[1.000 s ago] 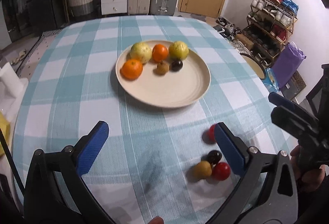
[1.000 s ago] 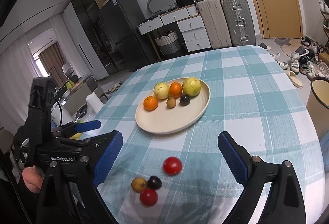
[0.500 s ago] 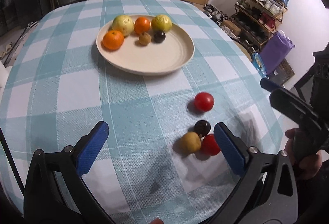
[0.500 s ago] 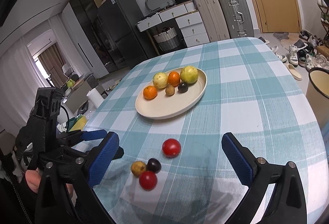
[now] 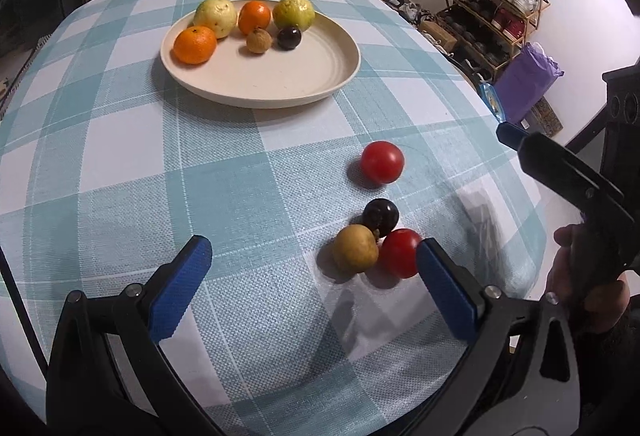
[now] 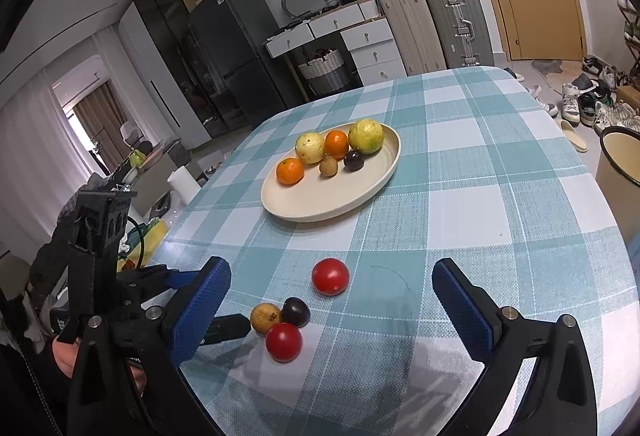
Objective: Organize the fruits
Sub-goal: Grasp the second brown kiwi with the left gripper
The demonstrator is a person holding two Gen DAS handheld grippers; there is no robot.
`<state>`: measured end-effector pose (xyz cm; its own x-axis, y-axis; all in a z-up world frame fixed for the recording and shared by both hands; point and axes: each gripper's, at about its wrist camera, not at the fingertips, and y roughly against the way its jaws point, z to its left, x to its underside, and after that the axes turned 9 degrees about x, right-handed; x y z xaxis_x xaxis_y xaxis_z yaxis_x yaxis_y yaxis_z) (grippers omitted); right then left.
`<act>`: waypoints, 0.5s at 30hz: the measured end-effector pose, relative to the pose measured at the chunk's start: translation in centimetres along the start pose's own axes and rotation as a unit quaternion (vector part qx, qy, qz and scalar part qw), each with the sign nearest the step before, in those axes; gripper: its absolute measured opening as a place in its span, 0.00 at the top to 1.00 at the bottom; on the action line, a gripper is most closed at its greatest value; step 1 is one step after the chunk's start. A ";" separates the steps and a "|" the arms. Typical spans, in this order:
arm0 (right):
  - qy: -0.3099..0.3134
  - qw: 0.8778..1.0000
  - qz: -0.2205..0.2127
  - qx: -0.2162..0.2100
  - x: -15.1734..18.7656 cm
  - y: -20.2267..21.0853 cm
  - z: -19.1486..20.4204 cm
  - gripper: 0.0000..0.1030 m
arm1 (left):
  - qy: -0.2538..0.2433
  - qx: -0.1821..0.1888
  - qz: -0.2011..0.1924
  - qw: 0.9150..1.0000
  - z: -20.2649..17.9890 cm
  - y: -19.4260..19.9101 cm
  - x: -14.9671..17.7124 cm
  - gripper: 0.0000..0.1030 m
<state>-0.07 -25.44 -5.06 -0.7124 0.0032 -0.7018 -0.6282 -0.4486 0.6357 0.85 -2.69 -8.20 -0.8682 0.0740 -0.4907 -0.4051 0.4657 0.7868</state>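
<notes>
Left gripper [image 5: 312, 268] stood wide open, empty, its right pad just beside a red tomato [image 5: 400, 253]. Right gripper [image 6: 332, 300] was spread fully, holding nothing. Tomato, tan round fruit [image 5: 355, 248] and dark plum [image 5: 381, 216] clustered, touching; second tomato [image 5: 381, 161] apart. No long axis: all round. Plate [image 5: 304, 84] beyond them held six fruits.

Two black plastic grippers, left gripper [image 5: 312, 272] and right gripper [image 6: 332, 300]. Flat blue fingers [image 5: 180, 288] with a bumpy, dotted face. Round silver screws [image 6: 507, 313] near the base of each finger. Black frames with three-sided holes. Thin black cable [image 5: 18, 312] beside the left one. Boxy black block [image 6: 102, 216] with small round holes on top.
</notes>
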 end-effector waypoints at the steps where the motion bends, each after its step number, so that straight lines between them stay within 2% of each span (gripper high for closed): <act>1: 0.000 1.000 0.000 0.000 0.0 0.0 0.0 0.00 | -0.001 0.002 0.000 1.000 0.0 -0.1 0.0 0.02; 3: 0.001 1.000 0.000 0.001 0.0 -0.1 0.0 0.00 | -0.004 0.006 -0.001 1.000 -0.1 -0.1 0.0 0.04; 6: -0.001 1.000 0.001 0.000 0.0 -0.1 -0.1 0.00 | -0.008 0.012 -0.001 1.000 -0.1 -0.1 0.0 0.11; 13: -0.002 1.000 0.006 -0.001 0.2 -0.3 -0.1 0.00 | 0.007 0.049 0.008 0.999 0.3 -0.5 0.1 0.42; 15: -0.002 1.000 0.008 0.000 0.2 -0.4 -0.1 0.00 | 0.002 0.051 0.010 0.999 0.2 -0.5 0.1 0.46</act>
<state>0.06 -25.32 -5.54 -0.7239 -0.0013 -0.6899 -0.6159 -0.4494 0.6471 1.07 -2.73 -8.72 -0.8768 0.0802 -0.4741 -0.3568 0.5524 0.7534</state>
